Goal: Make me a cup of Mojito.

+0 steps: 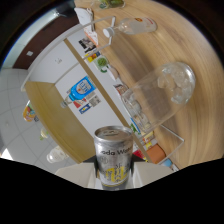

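A silver soda water can [113, 152] with yellow print is clamped between my gripper's [113, 175] two pale fingers [72, 174], which press on its sides. The can's opened top points toward the mouth of a clear glass [157, 97] just beyond it. The glass stands on the wooden table [200, 45] and holds ice cubes [176, 82] at its bottom. The whole view is rolled, so the can is tilted relative to the table and the glass. I see no liquid leaving the can.
Farther along the table are a clear bottle with a white cap [132, 26], a white object [84, 15] and something green [111, 4]. A clear plastic stand [167, 137] sits by the glass. A white panel with posters [82, 91] lies beyond the table's edge.
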